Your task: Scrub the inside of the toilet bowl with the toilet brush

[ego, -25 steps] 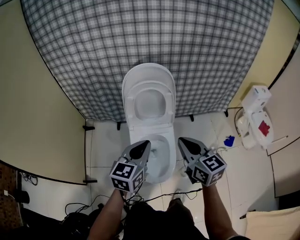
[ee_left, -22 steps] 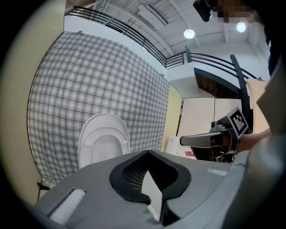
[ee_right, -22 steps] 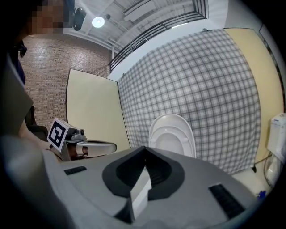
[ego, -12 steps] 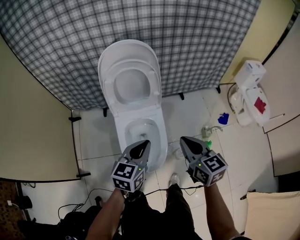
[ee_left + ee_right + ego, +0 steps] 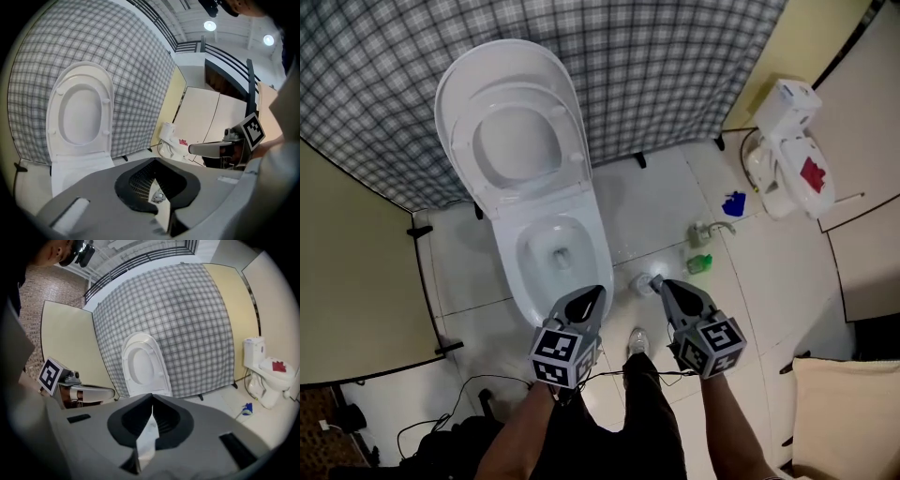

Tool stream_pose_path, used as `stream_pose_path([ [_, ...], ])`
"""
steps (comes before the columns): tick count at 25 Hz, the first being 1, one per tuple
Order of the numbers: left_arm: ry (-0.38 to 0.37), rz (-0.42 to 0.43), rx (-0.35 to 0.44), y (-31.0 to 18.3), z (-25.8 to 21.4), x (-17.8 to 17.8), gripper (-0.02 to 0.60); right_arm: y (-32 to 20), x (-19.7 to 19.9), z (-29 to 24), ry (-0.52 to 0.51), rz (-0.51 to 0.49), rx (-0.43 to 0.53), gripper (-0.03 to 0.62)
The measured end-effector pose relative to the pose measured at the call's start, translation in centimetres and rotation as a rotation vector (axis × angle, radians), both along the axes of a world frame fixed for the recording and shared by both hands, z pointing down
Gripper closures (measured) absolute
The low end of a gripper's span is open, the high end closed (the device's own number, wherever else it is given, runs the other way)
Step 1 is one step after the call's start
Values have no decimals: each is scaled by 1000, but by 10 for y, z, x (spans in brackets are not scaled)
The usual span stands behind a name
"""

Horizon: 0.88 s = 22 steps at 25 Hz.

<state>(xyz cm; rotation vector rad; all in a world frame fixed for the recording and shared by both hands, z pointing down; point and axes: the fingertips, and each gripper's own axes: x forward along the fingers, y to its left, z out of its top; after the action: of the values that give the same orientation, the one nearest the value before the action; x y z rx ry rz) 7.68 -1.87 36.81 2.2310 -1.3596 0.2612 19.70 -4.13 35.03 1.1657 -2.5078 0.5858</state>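
The toilet bowl [image 5: 534, 272] stands open on the tiled floor [image 5: 647, 206], with its seat [image 5: 572, 141] and lid [image 5: 502, 66] both tipped up against a grey checked curtain [image 5: 675, 66]. A little water lies at the bottom of the bowl. The person stands at its front end and holds both tools low, side by side and apart. The left gripper [image 5: 592, 292] hangs over the front rim of the bowl. The right gripper [image 5: 661, 281] is over the floor just to the right of the bowl. In the left gripper view, the left gripper's [image 5: 153, 160] fingers are pressed together at the tips with nothing between them, and the raised seat and lid show beyond. The right gripper's [image 5: 152, 394] fingers are likewise pressed together and empty, aimed toward the curtain and the raised lid. A small pale round object [image 5: 645, 281] sits on the floor just beside the bowl, near the right gripper's tips. It may be the toilet brush in its holder, but I cannot tell. Further right on the floor are a green bottle [image 5: 700, 263] and a blue object [image 5: 733, 203]. A second, smaller toilet [image 5: 783, 159] stands by the yellow wall panel [image 5: 787, 47].
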Motion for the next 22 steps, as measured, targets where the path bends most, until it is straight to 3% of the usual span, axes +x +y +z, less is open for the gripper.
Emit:
stream_pose_path([
  [3,-2,12,-28,-4,34,13,571,-4,19,45,49,31,-48,560],
  [13,11,25,-133,1,132,41,571,-4,78,192,145,111,-231,550],
  [15,12,29,-144,1,149,46,571,-4,83,221,160,99,-268,452],
  [19,12,40,-190,7,184,52,571,-9,93,270,234,67,-296,450],
  [21,15,51,-202,5,197,57,571,-14,94,294,279,33,-311,388],
  [22,14,55,-199,2,201,60,571,-18,94,306,307,14,-318,387],
])
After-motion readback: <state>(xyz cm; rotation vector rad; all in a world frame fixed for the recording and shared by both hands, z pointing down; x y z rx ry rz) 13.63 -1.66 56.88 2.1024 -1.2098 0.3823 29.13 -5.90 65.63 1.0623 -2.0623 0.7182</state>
